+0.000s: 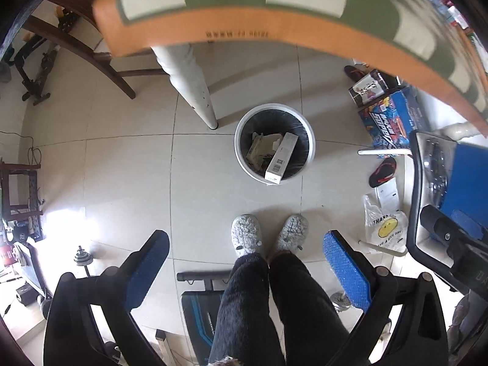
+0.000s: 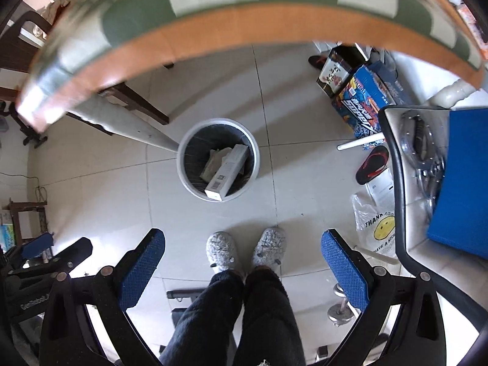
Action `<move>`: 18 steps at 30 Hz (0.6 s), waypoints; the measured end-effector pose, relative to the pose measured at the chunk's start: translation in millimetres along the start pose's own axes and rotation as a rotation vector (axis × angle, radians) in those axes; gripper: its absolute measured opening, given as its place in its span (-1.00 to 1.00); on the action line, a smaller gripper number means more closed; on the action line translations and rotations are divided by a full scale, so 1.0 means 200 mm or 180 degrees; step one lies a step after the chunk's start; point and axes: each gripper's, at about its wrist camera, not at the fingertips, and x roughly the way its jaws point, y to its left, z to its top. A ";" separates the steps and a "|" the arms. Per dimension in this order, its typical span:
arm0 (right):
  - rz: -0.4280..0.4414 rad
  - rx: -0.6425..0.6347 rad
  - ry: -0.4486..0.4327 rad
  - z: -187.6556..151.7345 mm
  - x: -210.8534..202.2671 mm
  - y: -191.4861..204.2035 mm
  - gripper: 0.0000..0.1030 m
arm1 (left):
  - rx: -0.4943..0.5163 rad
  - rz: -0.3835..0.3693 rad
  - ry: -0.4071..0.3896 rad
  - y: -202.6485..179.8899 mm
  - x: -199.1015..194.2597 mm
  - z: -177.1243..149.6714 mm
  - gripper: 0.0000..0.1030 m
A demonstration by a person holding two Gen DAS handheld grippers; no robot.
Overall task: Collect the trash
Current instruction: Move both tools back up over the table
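A white round trash bin (image 1: 244, 155) with a black liner stands on the tiled floor; it also shows in the right wrist view (image 2: 184, 167). Inside lie a long white carton (image 1: 281, 157), also in the right wrist view (image 2: 227, 172), and crumpled packaging (image 1: 259, 149). My left gripper (image 1: 244, 270) is open and empty, held high above the floor, short of the bin. My right gripper (image 2: 242, 267) is open and empty at about the same height. The right gripper also shows at the right edge of the left wrist view (image 1: 451, 231).
The table edge with an orange and green-checked cloth (image 1: 244, 21) hangs over the top of both views. A white table leg (image 1: 195, 91) stands left of the bin. Boxes (image 1: 390, 119), a slipper (image 1: 382, 172) and a plastic bag (image 1: 384, 227) lie right. The person's slippered feet (image 1: 268, 235) stand below the bin.
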 end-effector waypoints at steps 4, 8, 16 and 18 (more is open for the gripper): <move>0.0006 -0.0029 -0.0040 -0.02 -0.21 0.03 1.00 | 0.0028 -0.0029 -0.0076 0.01 -0.17 -0.02 1.00; 0.0096 0.0027 -0.0031 -0.02 -0.39 0.05 1.00 | 0.0073 -0.0027 -0.0194 0.00 -0.34 0.00 1.00; 0.0388 0.0367 -0.0295 0.15 -0.80 0.01 1.00 | 0.0286 -0.0065 -0.0835 -0.16 -0.77 0.31 1.00; 0.0449 0.0463 -0.0429 0.24 -0.91 -0.02 1.00 | 0.0336 -0.0038 -0.0991 -0.22 -0.86 0.44 1.00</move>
